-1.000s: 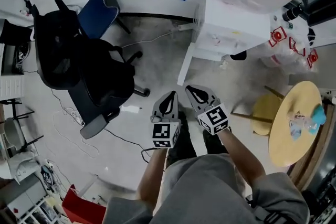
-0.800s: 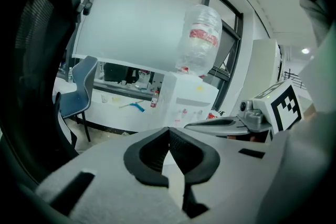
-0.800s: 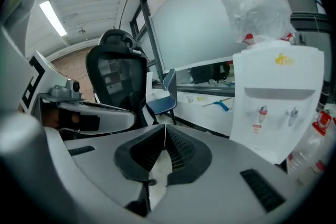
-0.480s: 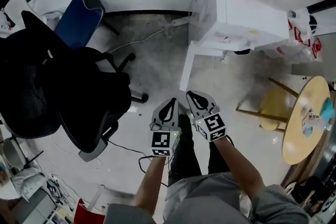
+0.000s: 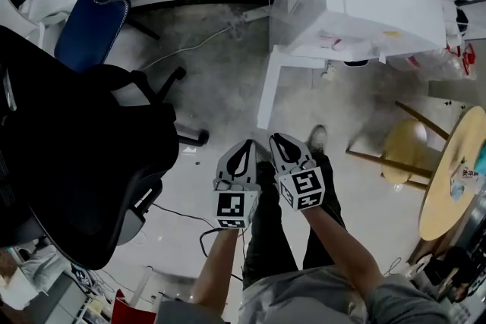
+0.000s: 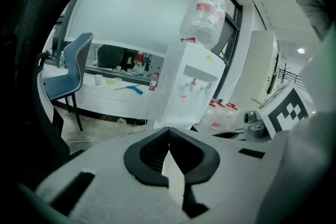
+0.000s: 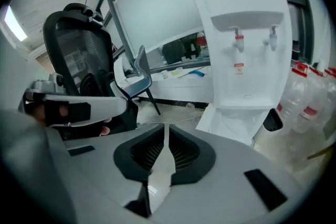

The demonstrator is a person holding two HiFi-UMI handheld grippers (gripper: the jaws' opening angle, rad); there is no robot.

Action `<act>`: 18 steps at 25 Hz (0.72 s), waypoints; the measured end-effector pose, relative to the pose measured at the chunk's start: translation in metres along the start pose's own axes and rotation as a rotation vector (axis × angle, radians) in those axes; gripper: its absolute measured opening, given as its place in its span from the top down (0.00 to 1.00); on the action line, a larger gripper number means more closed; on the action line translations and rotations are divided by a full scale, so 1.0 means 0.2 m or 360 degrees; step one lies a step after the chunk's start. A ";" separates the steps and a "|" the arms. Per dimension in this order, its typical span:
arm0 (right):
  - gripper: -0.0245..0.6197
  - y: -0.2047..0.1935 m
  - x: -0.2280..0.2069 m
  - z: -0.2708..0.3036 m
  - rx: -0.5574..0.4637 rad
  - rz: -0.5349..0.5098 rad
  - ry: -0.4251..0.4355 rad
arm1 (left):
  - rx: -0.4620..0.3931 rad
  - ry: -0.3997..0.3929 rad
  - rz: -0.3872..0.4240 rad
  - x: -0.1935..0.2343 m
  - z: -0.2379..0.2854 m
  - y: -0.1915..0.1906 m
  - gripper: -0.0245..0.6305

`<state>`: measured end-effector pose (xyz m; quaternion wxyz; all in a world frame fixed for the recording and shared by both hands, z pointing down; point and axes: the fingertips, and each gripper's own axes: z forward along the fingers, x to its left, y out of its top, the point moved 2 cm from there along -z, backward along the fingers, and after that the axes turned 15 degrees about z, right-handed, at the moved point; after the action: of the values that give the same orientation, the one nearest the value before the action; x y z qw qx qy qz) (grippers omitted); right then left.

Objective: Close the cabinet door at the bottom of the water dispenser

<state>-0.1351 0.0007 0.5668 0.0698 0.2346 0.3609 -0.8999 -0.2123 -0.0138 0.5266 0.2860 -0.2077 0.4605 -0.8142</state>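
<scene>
Cabinet door [image 5: 269,91], open, at the foot of the water dispenser [image 5: 364,4]; both grippers short of it.
The door stands on edge, hinged at the dispenser's left corner in the head view, with its long line running toward the person. Left gripper [image 5: 244,148] and right gripper [image 5: 279,142]: jaws pressed together, empty, tips near the door's free edge, not touching. The left one lies on the door's outer side and is likely better placed to push.

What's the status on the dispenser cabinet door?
Left gripper shut, empty; right gripper shut, empty. Cabinet door open, untouched. Office chair left, clear of path.
</scene>
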 end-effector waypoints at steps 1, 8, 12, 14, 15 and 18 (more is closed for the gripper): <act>0.94 -0.02 -0.02 0.02 0.0000 0.0029 -0.0030 | 0.0008 0.0002 -0.0006 0.00 0.01 -0.02 0.95; 0.71 -0.23 -0.23 0.21 0.0060 0.0215 -0.0273 | 0.0033 -0.0023 0.0005 0.01 0.10 -0.17 0.95; 0.66 -0.35 -0.33 0.34 0.0106 0.0284 -0.0348 | 0.0066 -0.0043 0.0015 0.04 0.16 -0.28 0.95; 0.63 -0.41 -0.36 0.41 0.0144 0.0298 -0.0400 | 0.0089 -0.0051 0.0012 0.05 0.19 -0.33 0.95; 0.61 -0.44 -0.38 0.44 0.0164 0.0309 -0.0423 | 0.0112 -0.0056 0.0003 0.05 0.20 -0.36 0.95; 0.58 -0.53 -0.40 0.53 0.0206 0.0363 -0.0478 | 0.0141 -0.0059 0.0000 0.07 0.21 -0.42 0.95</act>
<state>-0.1349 0.0023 0.7361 0.2091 0.1410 0.2589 -0.9324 -0.2202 -0.0144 0.6216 0.3033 -0.2100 0.4186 -0.8298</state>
